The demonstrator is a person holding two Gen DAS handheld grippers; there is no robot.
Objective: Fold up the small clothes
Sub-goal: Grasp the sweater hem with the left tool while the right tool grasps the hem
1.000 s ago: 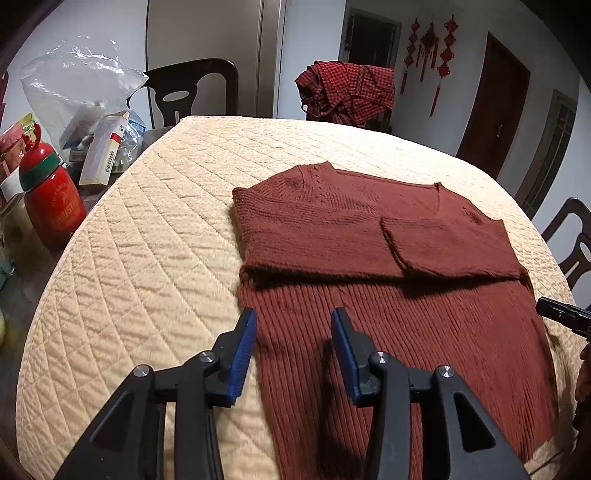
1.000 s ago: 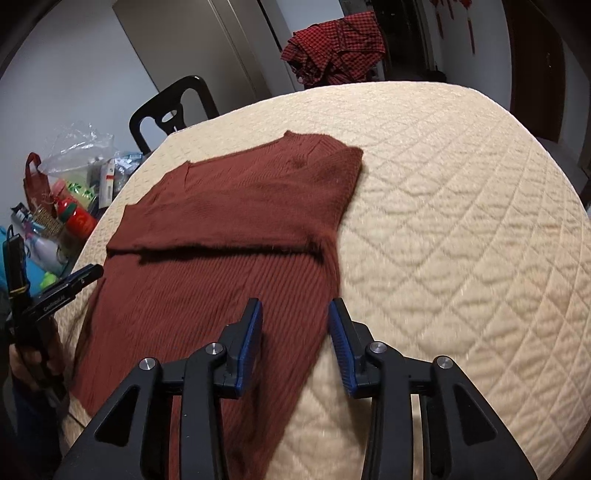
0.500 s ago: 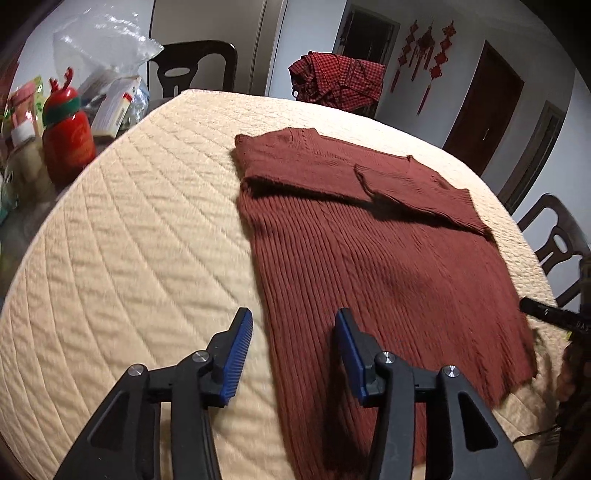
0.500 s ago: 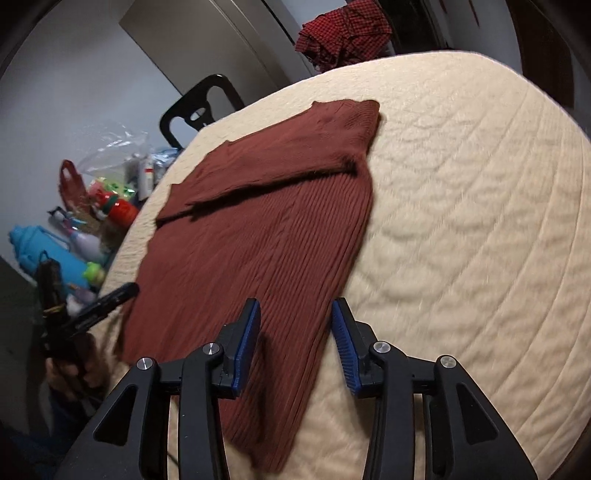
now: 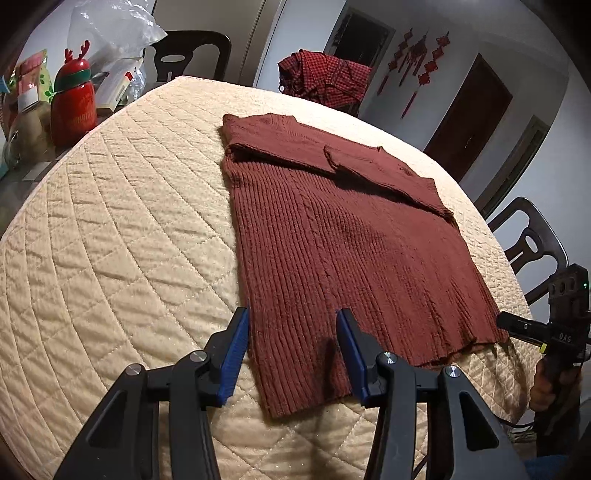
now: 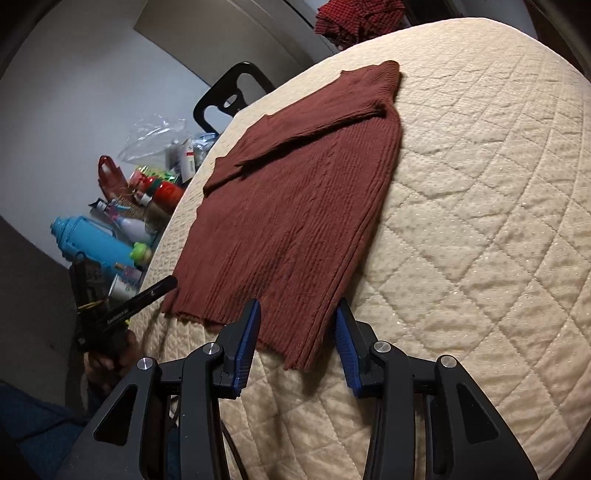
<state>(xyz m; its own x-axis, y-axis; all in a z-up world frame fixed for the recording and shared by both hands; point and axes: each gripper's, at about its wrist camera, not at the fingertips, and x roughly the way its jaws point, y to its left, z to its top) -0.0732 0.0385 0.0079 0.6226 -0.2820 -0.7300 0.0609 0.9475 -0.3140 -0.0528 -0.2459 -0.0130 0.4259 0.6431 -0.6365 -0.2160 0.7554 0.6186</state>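
Left wrist view: left gripper (image 5: 291,354) low over the near hem of the sweater (image 5: 343,243), jaws spread wide, nothing between the pads. One blue pad sits at the sweater's left edge, the other over the ribbed body. Sweater lies flat on the quilt (image 5: 122,229), both sleeves folded across the chest at the far end, hem toward the camera. Right gripper (image 5: 517,326) shows at the right edge, its tip just beside the hem's right corner; can't tell from here how its jaws stand. Red bottle (image 5: 72,105) with antlers, a plastic bag (image 5: 110,29) and boxes sit past the quilt's left edge. Chair (image 5: 192,51) behind, plaid cloth (image 5: 325,79) draped at the far side, another chair (image 5: 528,243) at right.

Right wrist view: right gripper (image 6: 297,341) at the hem's right corner, jaws spread, holding nothing; the corner of the sweater (image 6: 299,192) lies between the pads, contact unclear. Left gripper (image 6: 155,291) visible at left, tip near the hem's other corner. Quilt (image 6: 480,206) bare on the right side. Blue bottle (image 6: 92,243), red bottle (image 6: 166,192) and clutter off the left edge; chair (image 6: 232,92) beyond; plaid cloth (image 6: 354,18) at top.
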